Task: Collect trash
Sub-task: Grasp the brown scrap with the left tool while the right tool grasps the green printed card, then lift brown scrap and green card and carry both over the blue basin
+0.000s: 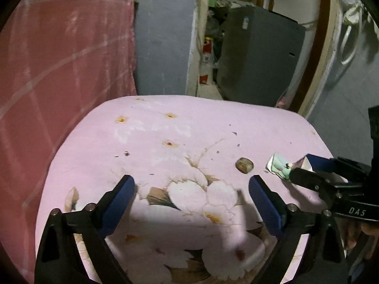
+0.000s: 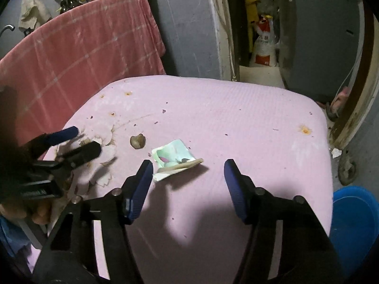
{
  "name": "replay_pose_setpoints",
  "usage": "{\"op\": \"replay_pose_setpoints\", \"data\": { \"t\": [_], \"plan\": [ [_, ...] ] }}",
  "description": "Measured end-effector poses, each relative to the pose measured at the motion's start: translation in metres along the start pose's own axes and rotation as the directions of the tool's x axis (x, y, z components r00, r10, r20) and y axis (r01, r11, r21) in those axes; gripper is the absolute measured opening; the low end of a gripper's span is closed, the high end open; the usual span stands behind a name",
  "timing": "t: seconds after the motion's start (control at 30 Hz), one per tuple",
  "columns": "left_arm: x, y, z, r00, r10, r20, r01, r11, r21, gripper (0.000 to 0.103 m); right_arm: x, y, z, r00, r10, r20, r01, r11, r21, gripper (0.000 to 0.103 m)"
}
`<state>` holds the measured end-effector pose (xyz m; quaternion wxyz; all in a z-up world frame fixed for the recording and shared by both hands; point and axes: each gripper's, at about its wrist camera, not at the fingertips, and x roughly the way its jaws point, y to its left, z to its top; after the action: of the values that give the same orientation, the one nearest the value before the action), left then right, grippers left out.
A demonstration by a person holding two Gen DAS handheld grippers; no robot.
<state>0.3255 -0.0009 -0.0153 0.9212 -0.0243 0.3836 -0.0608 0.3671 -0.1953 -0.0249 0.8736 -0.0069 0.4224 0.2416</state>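
A crumpled green-and-white wrapper (image 2: 174, 159) lies on the pink flowered cloth (image 2: 236, 118). My right gripper (image 2: 188, 165) stands open just above it; the wrapper's near edge lies by the left finger, and the pads do not press on it. Left of the wrapper sits a small brown shell-like scrap (image 2: 137, 140). In the left wrist view, the scrap (image 1: 244, 165) lies just beyond my left gripper (image 1: 191, 182), which is open and holds nothing over the flower print. At the right edge of that view, the right gripper (image 1: 300, 165) reaches over the wrapper (image 1: 279, 168). The left gripper (image 2: 86, 139) shows at the right wrist view's left side.
A pink checked cloth (image 1: 59, 59) hangs behind the surface on the left. A grey cabinet (image 1: 258, 52) and a white-and-red sack (image 2: 264, 47) stand beyond the far edge. A blue bucket (image 2: 353, 217) sits on the floor at the right. Small crumbs dot the cloth.
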Motion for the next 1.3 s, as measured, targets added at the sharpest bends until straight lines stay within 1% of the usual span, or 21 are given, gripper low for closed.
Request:
{"op": "replay_pose_setpoints", "data": {
  "t": [0.03, 0.07, 0.1, 0.13, 0.17, 0.2, 0.27, 0.37, 0.47, 0.53, 0.57, 0.63, 0.67, 0.73, 0.77, 0.83, 1.0, 1.1, 1.17, 1.23, 1.3],
  "plan": [
    [0.003, -0.002, 0.0, 1.0, -0.008, -0.012, 0.008, 1.0, 0.008, 0.084, 0.001, 0.001, 0.002, 1.0, -0.005, -0.007, 0.005, 1.0, 0.0, 0.053],
    [0.005, -0.003, 0.0, 1.0, -0.013, -0.022, 0.013, 1.0, 0.014, 0.082, 0.002, 0.001, 0.002, 1.0, -0.009, -0.009, 0.009, 1.0, 0.001, 0.043],
    [0.007, -0.005, 0.0, 0.999, -0.017, -0.031, 0.017, 1.0, 0.018, 0.078, 0.002, 0.001, 0.002, 1.0, -0.009, -0.012, 0.009, 1.0, 0.003, 0.038],
    [0.008, -0.006, 0.0, 0.999, -0.023, -0.039, 0.024, 0.999, 0.021, 0.075, 0.003, 0.002, 0.002, 1.0, -0.008, -0.014, 0.008, 1.0, 0.005, 0.031],
    [0.009, -0.008, 0.0, 0.999, -0.028, -0.043, 0.029, 0.999, 0.025, 0.074, 0.003, 0.001, 0.003, 1.0, -0.006, -0.014, 0.006, 1.0, 0.013, 0.025],
    [0.009, -0.009, 0.0, 0.998, -0.032, -0.047, 0.033, 0.999, 0.029, 0.073, 0.003, 0.0, 0.003, 1.0, -0.004, -0.013, 0.004, 1.0, 0.019, 0.022],
    [0.009, -0.011, 0.0, 0.998, -0.042, -0.052, 0.044, 0.998, 0.038, 0.07, 0.002, -0.004, 0.003, 1.0, 0.008, -0.009, -0.008, 0.999, 0.037, 0.01],
    [0.013, -0.02, 0.002, 0.996, -0.057, -0.066, 0.061, 0.996, 0.064, 0.064, 0.001, -0.008, 0.003, 1.0, 0.018, -0.005, -0.018, 0.998, 0.061, 0.003],
    [0.019, -0.031, 0.006, 0.994, -0.073, -0.086, 0.081, 0.992, 0.092, 0.056, 0.001, -0.009, 0.003, 1.0, 0.023, -0.001, -0.023, 0.997, 0.069, 0.002],
    [0.024, -0.037, 0.009, 0.992, -0.078, -0.102, 0.088, 0.991, 0.103, 0.049, 0.001, -0.009, 0.003, 1.0, 0.024, 0.003, -0.024, 0.997, 0.074, 0.001],
    [0.026, -0.039, 0.012, 0.991, -0.079, -0.105, 0.09, 0.99, 0.106, 0.048, 0.001, -0.009, 0.003, 1.0, 0.025, 0.005, -0.025, 0.997, 0.076, 0.001],
    [0.031, -0.042, 0.016, 0.99, -0.088, -0.111, 0.1, 0.989, 0.108, 0.04, 0.001, -0.01, 0.002, 1.0, 0.022, 0.012, -0.022, 0.996, 0.083, 0.001],
    [0.035, -0.04, 0.02, 0.989, -0.093, -0.115, 0.105, 0.988, 0.109, 0.038, 0.0, -0.01, 0.002, 1.0, 0.02, 0.017, -0.022, 0.996, 0.086, 0.001],
    [0.039, -0.041, 0.022, 0.988, -0.098, -0.122, 0.111, 0.987, 0.112, 0.03, -0.001, -0.011, 0.002, 1.0, 0.019, 0.025, -0.022, 0.996, 0.09, 0.001],
    [0.039, -0.042, 0.021, 0.987, -0.098, -0.125, 0.113, 0.987, 0.115, 0.028, -0.002, -0.011, 0.002, 0.999, 0.018, 0.028, -0.021, 0.996, 0.092, 0.001],
    [0.039, -0.043, 0.02, 0.986, -0.103, -0.129, 0.119, 0.986, 0.121, 0.016, -0.004, -0.012, 0.002, 0.999, 0.017, 0.037, -0.02, 0.995, 0.096, 0.001],
    [0.038, -0.045, 0.02, 0.988, -0.098, -0.123, 0.114, 0.986, 0.125, 0.016, -0.01, -0.014, 0.0, 0.997, 0.013, 0.071, -0.021, 0.994, 0.104, 0.0],
    [0.031, -0.045, 0.017, 0.99, -0.111, -0.091, 0.121, 0.986, 0.112, 0.016, -0.02, -0.014, -0.002, 0.993, 0.01, 0.119, -0.023, 0.994, 0.103, 0.0],
    [0.019, -0.043, 0.017, 0.991, -0.126, -0.038, 0.129, 0.988, 0.083, 0.016, -0.028, -0.014, -0.004, 0.987, 0.004, 0.161, -0.02, 0.995, 0.098, 0.0],
    [0.005, -0.043, 0.017, 0.988, -0.149, 0.032, 0.147, 0.988, 0.051, 0.016, -0.039, -0.013, -0.007, 0.979, -0.012, 0.204, -0.006, 0.996, 0.088, 0.0],
    [-0.008, -0.044, 0.019, 0.982, -0.16, 0.102, 0.156, 0.987, 0.043, 0.016, -0.055, -0.013, -0.011, 0.962, -0.033, 0.272, 0.011, 0.997, 0.082, 0.0]
  ]
}}
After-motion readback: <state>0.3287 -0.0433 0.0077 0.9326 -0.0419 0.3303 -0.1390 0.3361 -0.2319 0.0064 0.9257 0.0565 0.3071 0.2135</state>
